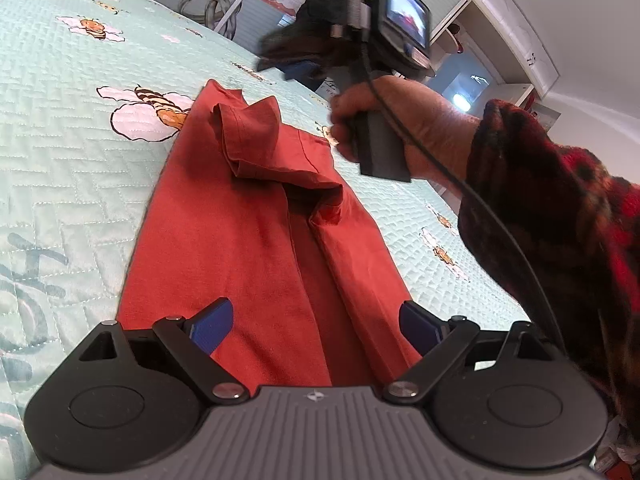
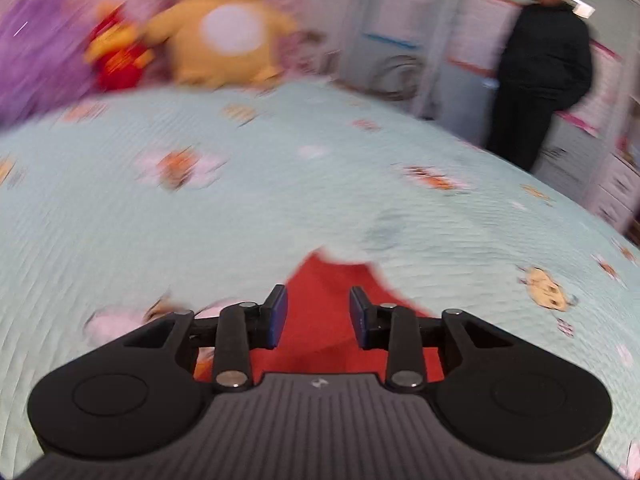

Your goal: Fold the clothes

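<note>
On the pale green quilted bedspread with bee prints (image 1: 72, 184) lies the rust-red cotton garment (image 1: 224, 240), spread lengthwise with its long sides turned inward and a short sleeve (image 1: 244, 136) bunched up toward twelve o'clock in the left wrist view. It looks light, limp and thin, so I judge it will sag and crease wherever it is not supported; it should not slip much on the quilt, and nothing about it is fragile. The best places to take hold appear to be the hem corners at the near end, or the doubled edge at five o'clock, where the pads would get two layers.

Over that near hem the left tool (image 1: 316, 326) stands wide open, its blue pads (image 1: 214, 326) apart with red cloth lying beneath and between them, not pinched. At two o'clock in that view a hand (image 1: 404, 128) in a red and black patterned sleeve (image 1: 560, 216) carries the other device above the bed. The right tool (image 2: 318, 316) is partly open and holds nothing; the red cloth shows below its gap, in a blurred view.
</note>
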Tool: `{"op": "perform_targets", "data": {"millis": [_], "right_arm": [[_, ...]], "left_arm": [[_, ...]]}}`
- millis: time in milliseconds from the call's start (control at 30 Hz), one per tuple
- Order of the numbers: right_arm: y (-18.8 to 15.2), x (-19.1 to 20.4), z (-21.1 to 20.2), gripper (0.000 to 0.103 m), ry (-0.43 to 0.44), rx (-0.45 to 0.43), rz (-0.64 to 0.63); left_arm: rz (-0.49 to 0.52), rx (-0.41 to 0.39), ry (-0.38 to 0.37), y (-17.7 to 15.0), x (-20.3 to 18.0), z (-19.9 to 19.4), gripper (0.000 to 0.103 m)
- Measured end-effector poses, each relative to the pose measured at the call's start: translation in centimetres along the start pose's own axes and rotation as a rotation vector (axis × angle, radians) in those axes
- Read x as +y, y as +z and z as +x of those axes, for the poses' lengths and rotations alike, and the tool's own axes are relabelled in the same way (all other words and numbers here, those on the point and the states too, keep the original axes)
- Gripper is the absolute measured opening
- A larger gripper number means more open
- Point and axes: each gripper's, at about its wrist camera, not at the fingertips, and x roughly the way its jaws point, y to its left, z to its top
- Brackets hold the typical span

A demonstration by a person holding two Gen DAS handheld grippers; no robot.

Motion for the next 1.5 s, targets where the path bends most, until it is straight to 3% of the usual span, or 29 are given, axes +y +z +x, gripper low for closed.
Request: {"op": "perform_targets", "data": {"millis": [67,233,333,433,567,700,767,833,900,1067,1133,1200,1300,1367,1433,1500], "right_arm": [[0.2,-3.5,-0.1,0.037,-0.048,0.006,0.124],[-2.9,-12.2,-1.9,0.037,-0.056,-0.032,0.521],[-5.5,-15.4,-0.9,0.037,-0.122,0.000,0.596],[-6.7,-16.4,1.5,0.038,-0.146,0.050,0.564],[-7.0,-16.9,3.8,0.040,-0.163,0.029,0.522],[-6.9,-17.7,6.8,0.043,-0.087,0.090,0.545],[-7.1,-18.3,8.1,0.029,-0.073,0.130,0.574],[-7.5,-19.4,7.9,0.005,-0.052,0.088,0.629],[-7.9,-20.5,7.3,0.004,-0.048,0.057,0.664],[-8.7,-21.3,8.5,0.004,-0.059,0.082,0.607],[-9.3,-22.0,8.5,0.004,-0.046,0.064,0.664],[-9.6,-22.5,8.2,0.009,-0.048,0.050,0.700],[-10.1,-23.3,5.9,0.025,-0.083,-0.012,0.773],[-10.3,-23.4,3.7,0.027,-0.099,-0.066,0.802],[-9.9,-22.2,2.3,0.027,-0.057,-0.055,0.763],[-8.7,-18.9,1.6,0.027,-0.021,-0.025,0.615]], "left_arm": [[-0.004,-0.001,-0.003,0.0,0.1,0.0,0.093],[0.002,-0.004,-0.001,-0.1,0.0,0.0,0.093],[0.007,-0.006,0.001,-0.1,-0.1,0.0,0.093],[0.009,-0.006,0.001,-0.1,-0.1,0.0,0.094],[0.009,-0.007,-0.002,-0.1,-0.1,0.1,0.095],[0.010,-0.010,-0.008,-0.2,-0.1,0.2,0.097],[0.013,-0.010,-0.011,-0.2,-0.1,0.2,0.099],[0.013,-0.010,-0.015,-0.2,-0.1,0.2,0.100],[0.011,-0.011,-0.019,-0.2,-0.1,0.2,0.100],[0.013,-0.012,-0.019,-0.2,-0.1,0.2,0.100],[0.014,-0.012,-0.020,-0.2,-0.1,0.2,0.100],[0.012,-0.013,-0.021,-0.2,-0.1,0.2,0.100],[0.012,-0.013,-0.022,-0.2,-0.1,0.2,0.100],[0.011,-0.013,-0.022,-0.2,0.0,0.2,0.100],[0.012,-0.013,-0.022,-0.2,-0.1,0.2,0.100],[0.015,-0.013,-0.020,-0.2,-0.1,0.2,0.100]]}}
